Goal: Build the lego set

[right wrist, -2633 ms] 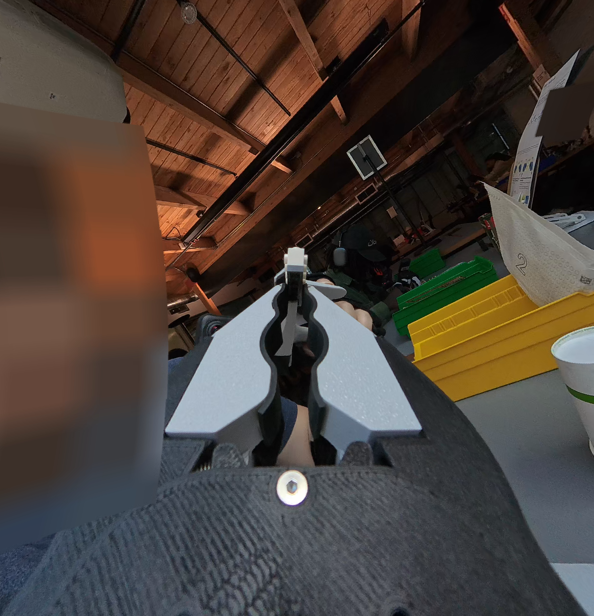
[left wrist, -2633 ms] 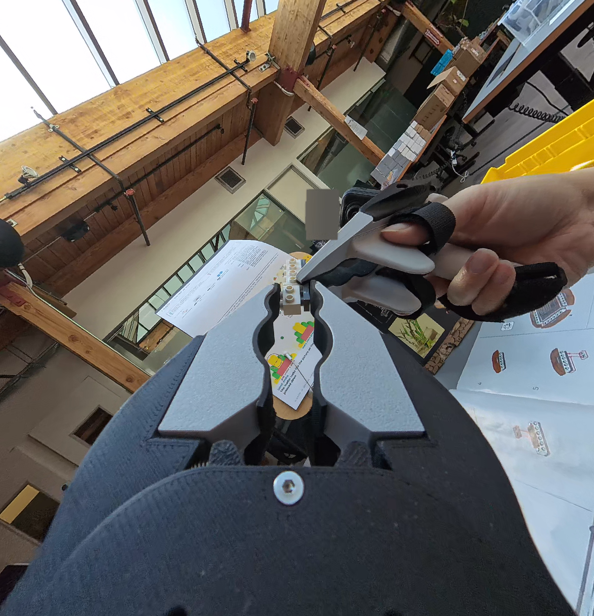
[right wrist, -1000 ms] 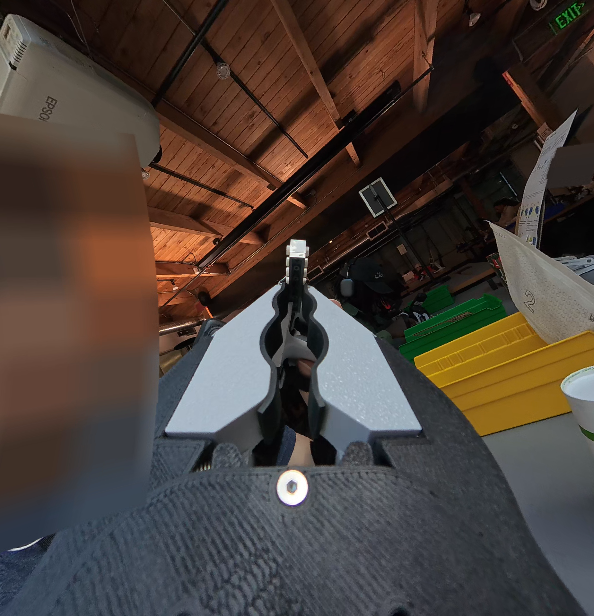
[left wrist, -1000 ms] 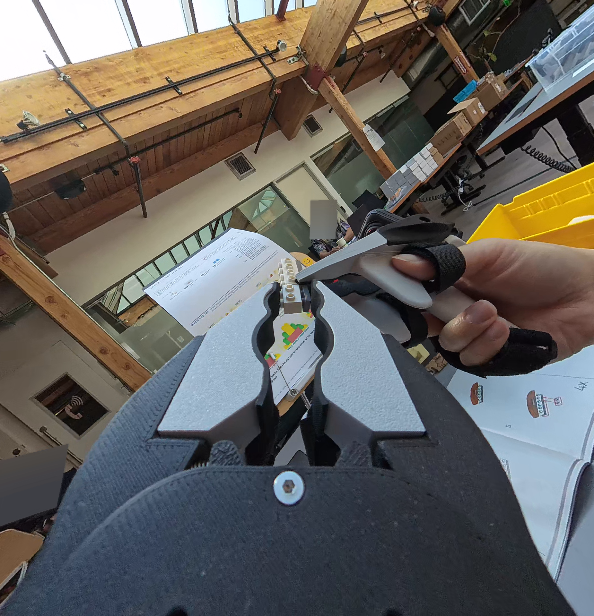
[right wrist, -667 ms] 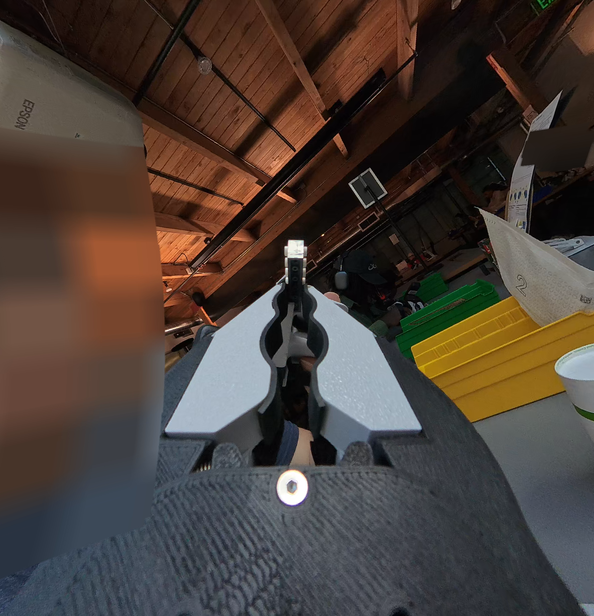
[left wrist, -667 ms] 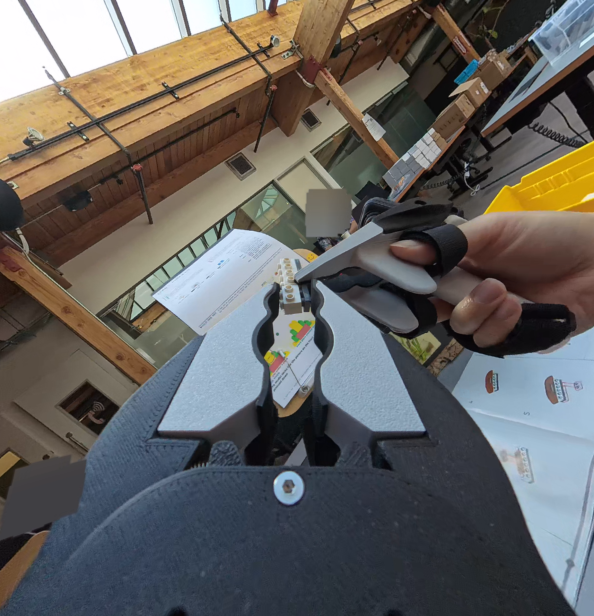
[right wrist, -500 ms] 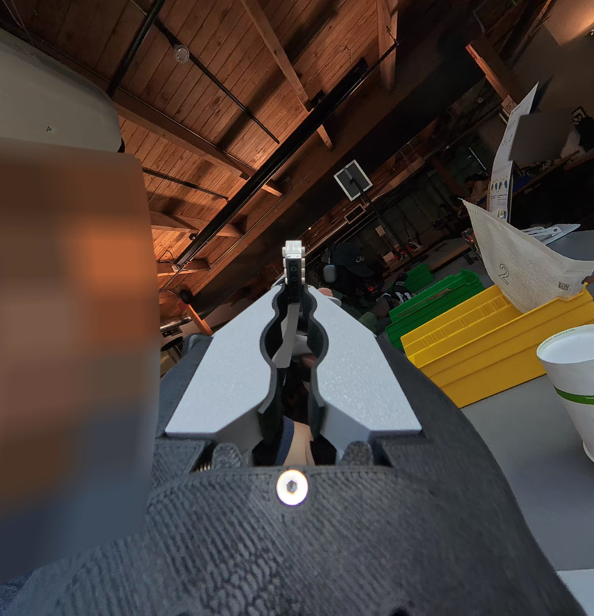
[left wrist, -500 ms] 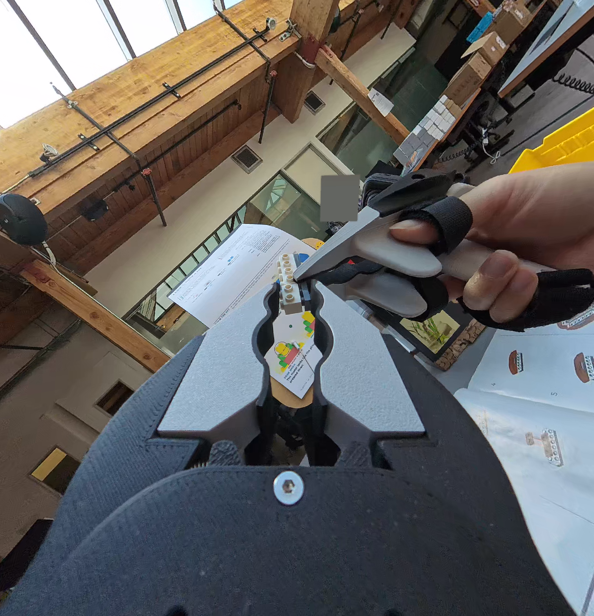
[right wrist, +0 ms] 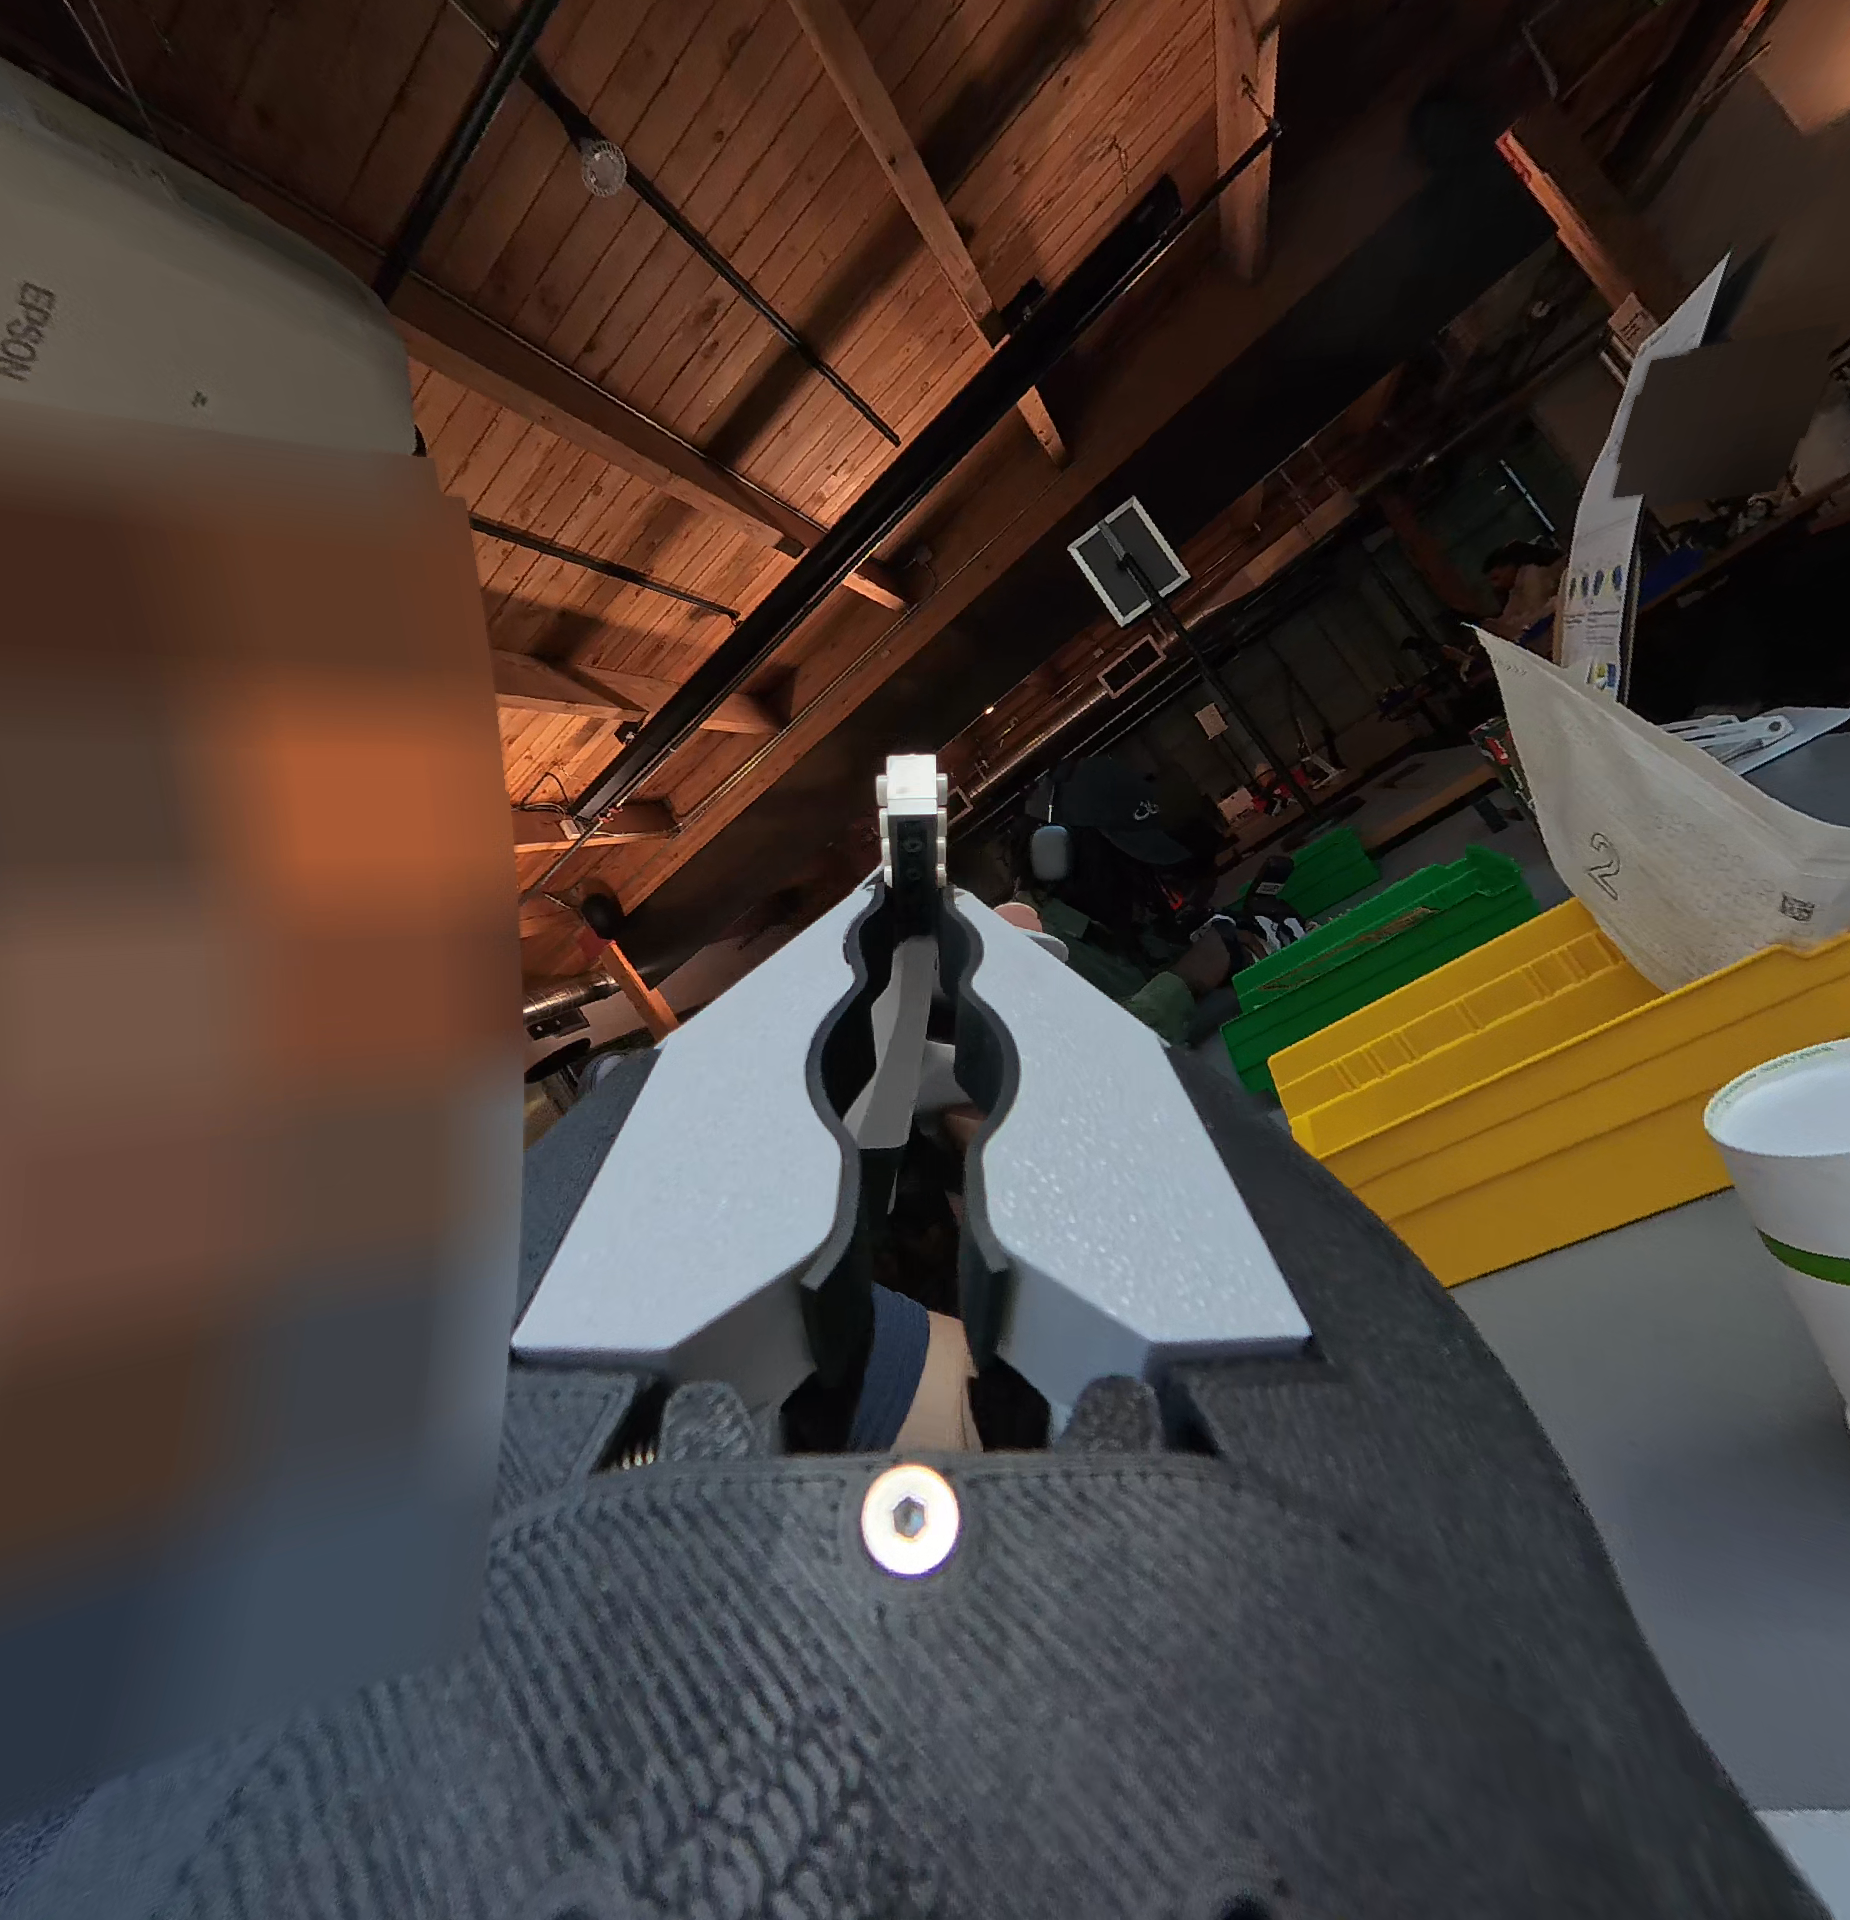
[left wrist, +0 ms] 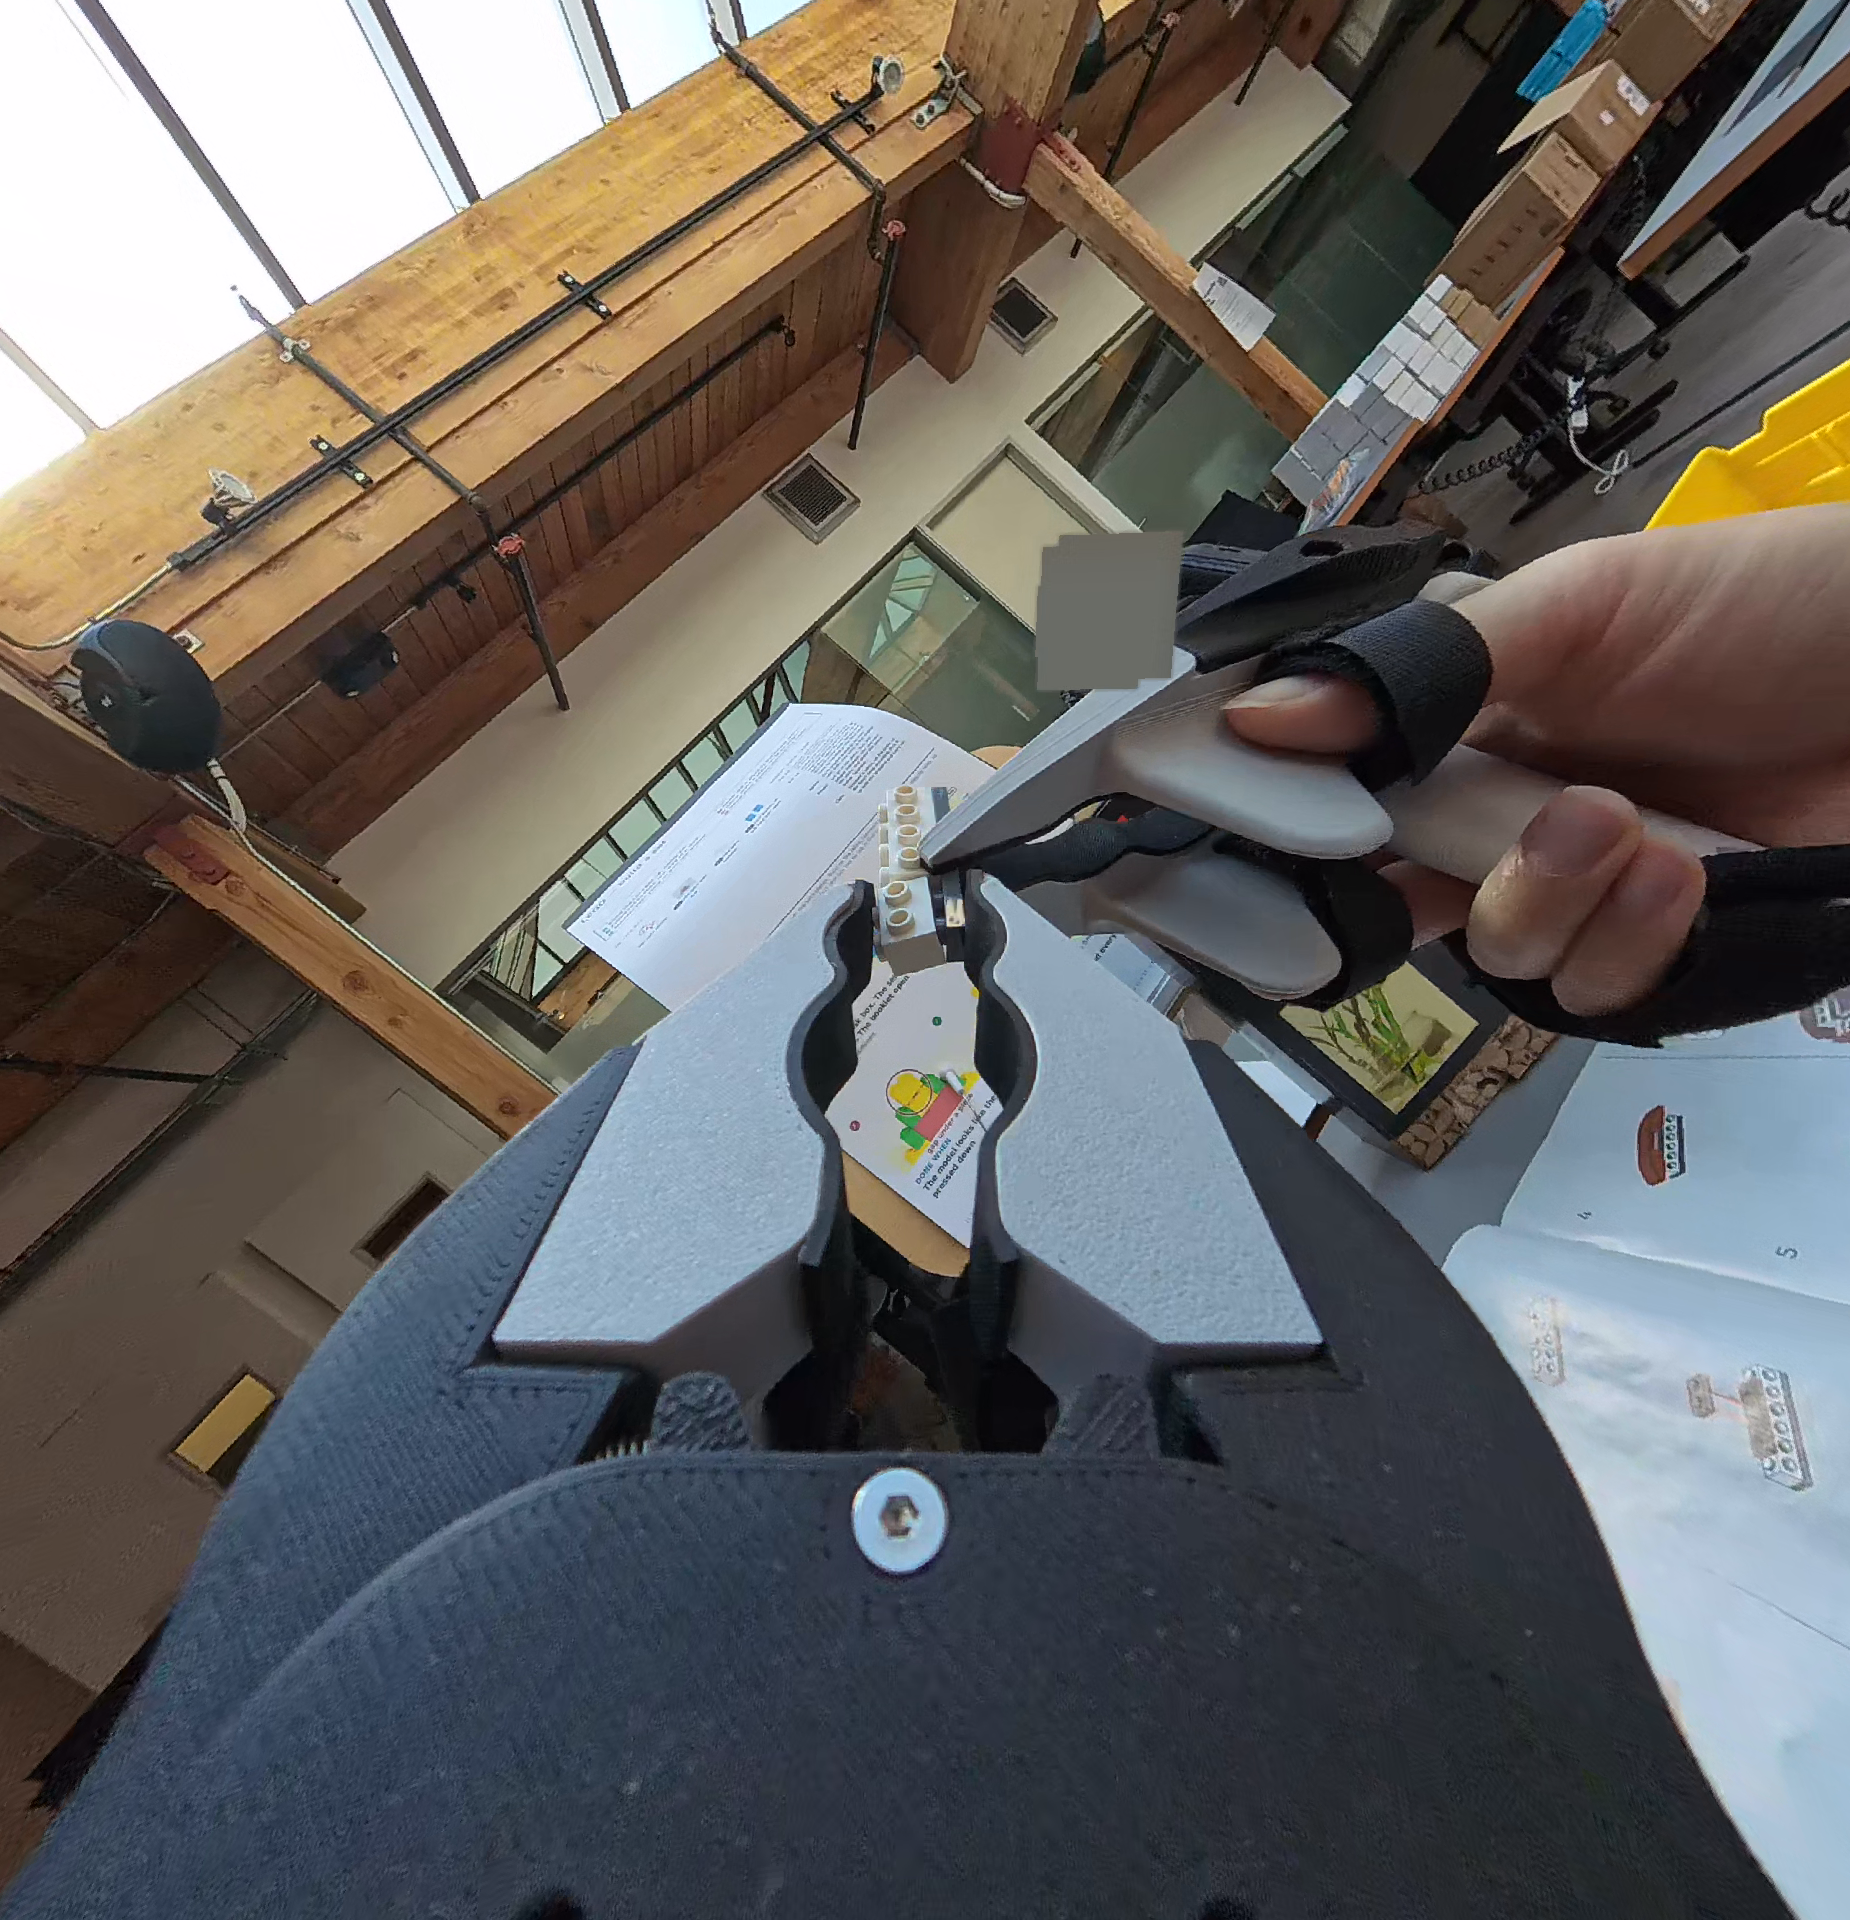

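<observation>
Grey lego assembly [left wrist: 905, 883] clamped in both grippers.
left gripper [left wrist: 916, 914] pinches its base; right gripper [right wrist: 913, 899] closed on it too.

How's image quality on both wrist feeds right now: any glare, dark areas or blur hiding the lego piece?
Left wrist view: skylights blown out white, yet the lego piece in the left claw is sharp and evenly lit. Right wrist view: dim, warm ceiling, piece clear against it; fisheye bending at the edges of both.

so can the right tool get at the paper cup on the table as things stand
Probably not yet: the right tool is shut on the small lego assembly, held up in the air. The paper cup itself stands unobstructed beside it.
</observation>
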Available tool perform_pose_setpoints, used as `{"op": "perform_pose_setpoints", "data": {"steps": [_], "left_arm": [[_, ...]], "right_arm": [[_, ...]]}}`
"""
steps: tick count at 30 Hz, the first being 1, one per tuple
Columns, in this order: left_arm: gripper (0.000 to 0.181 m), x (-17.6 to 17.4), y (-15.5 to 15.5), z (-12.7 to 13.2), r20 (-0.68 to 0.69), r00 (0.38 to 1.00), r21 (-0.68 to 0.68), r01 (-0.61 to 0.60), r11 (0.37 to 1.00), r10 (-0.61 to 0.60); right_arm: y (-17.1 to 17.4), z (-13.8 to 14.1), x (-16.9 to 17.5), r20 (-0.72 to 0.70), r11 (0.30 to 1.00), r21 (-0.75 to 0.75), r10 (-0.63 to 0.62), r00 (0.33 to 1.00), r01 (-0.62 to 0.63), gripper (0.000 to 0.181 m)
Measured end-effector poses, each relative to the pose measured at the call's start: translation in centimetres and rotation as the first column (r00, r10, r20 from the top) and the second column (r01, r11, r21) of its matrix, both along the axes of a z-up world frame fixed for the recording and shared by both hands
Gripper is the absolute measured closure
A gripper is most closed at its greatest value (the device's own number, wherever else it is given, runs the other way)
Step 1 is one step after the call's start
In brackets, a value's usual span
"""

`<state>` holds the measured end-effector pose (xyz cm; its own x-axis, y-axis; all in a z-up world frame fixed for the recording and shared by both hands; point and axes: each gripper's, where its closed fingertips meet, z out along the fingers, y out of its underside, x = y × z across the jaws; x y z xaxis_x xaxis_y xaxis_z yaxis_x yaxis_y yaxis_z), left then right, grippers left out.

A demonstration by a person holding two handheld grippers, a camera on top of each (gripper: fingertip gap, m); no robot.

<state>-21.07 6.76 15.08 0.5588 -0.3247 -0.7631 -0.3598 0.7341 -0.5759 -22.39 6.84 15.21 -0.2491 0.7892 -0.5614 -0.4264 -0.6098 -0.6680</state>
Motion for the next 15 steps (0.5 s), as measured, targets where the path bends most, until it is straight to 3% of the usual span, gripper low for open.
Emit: {"op": "perform_pose_setpoints", "data": {"steps": [7, 15], "left_arm": [[0.167, 0.1, -0.2, -0.3, -0.013, 0.999, -0.045, 0.046, 0.998, -0.047], [0.167, 0.5, 0.0, -1.1, -0.072, 0.997, 0.000, 0.019, 1.000, -0.019]], "right_arm": [[-0.4, 0.0, 0.3, 0.056, 0.999, 0.019, 0.025, 0.998, -0.026, 0.166], [0.2, -1.1, 0.5, 0.136, 1.000, -0.004, 0.011, 0.991, -0.011, 0.172]]}}
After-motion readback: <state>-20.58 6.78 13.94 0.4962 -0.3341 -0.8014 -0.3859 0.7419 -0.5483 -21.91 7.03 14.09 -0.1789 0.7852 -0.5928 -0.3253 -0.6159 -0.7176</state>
